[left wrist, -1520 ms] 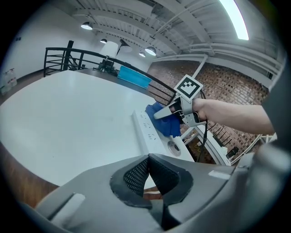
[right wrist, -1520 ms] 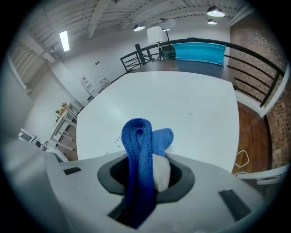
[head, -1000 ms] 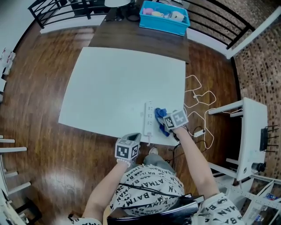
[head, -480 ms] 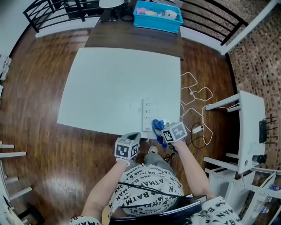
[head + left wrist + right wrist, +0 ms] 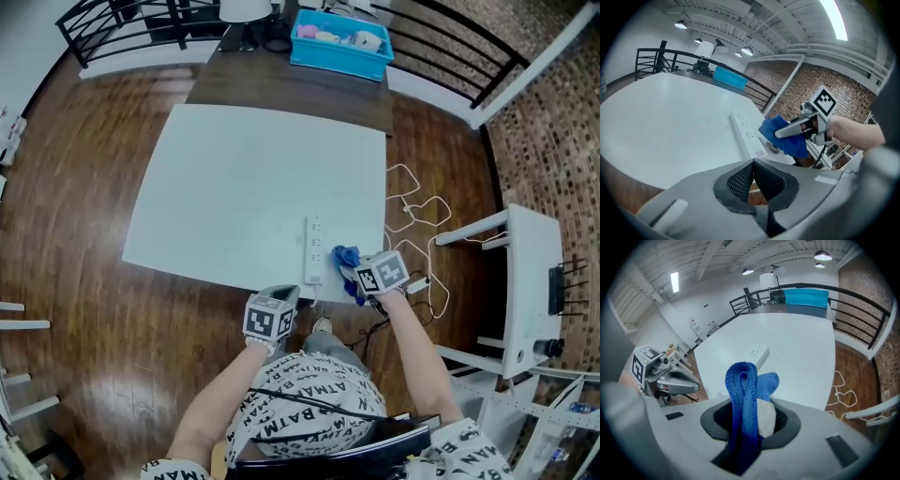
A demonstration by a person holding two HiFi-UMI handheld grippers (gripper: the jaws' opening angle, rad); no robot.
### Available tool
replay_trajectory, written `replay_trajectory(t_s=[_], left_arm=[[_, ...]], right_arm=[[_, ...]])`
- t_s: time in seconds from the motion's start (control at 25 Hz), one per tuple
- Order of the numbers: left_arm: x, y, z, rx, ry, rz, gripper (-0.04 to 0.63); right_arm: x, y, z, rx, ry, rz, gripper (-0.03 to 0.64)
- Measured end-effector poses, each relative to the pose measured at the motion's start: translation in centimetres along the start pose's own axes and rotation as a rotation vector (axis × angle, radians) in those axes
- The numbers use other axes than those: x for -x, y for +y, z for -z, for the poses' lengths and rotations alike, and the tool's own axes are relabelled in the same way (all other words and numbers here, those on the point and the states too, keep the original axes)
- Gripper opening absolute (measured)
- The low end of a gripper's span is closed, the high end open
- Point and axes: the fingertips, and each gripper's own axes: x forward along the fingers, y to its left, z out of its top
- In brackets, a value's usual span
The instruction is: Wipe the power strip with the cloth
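Note:
The white power strip (image 5: pixel 313 248) lies lengthwise near the front right corner of the white table (image 5: pixel 234 178). My right gripper (image 5: pixel 356 273) is shut on the blue cloth (image 5: pixel 345 256); the cloth hangs just right of the strip's near half, and I cannot tell whether it touches the strip. In the right gripper view the cloth (image 5: pixel 743 390) stands bunched between the jaws, with the power strip (image 5: pixel 758 354) beyond it. My left gripper (image 5: pixel 287 294) is shut on nothing, off the table's front edge. From there the power strip (image 5: pixel 745 136), the cloth (image 5: pixel 783 138) and the right gripper (image 5: pixel 778 134) show.
A blue bin (image 5: pixel 339 42) with small items sits on the dark table (image 5: pixel 281 80) at the back. A loose white cable (image 5: pixel 417 211) lies on the wood floor right of the table. A white stand (image 5: pixel 536 281) is further right. Black railing (image 5: pixel 122 23) borders the far side.
The right gripper with the cloth slid toward the table's front edge past the strip's near end, then came back beside the strip. The left gripper has stayed in place.

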Motion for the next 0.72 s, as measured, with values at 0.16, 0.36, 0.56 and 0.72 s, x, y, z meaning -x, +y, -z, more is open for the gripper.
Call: replay_trajectory(t_s=[0.16, 0.36, 0.56, 0.72], left_arm=[[0.2, 0.7, -0.7, 0.013, -0.016, -0.025, -0.012], [1.0, 2.6, -0.7, 0.064, -0.039, -0.07, -0.012], [2.1, 4.2, 0.3, 0.134, -0.055, -0.131, -0.012], [3.0, 5.4, 1.0, 0.188, -0.068, -0.178, -0.012]], right_arm=[[-0.2, -3.4, -6.2, 0.139, 0.037, 0.014, 0.126], [-3.1, -5.4, -11.3, 0.335, 0.176, 0.009, 0.126], [-5.6, -6.2, -13.3, 0.54, 0.344, -0.003, 0.126], [-6.8, -4.8, -14.7, 0.68, 0.414, -0.032, 0.126]])
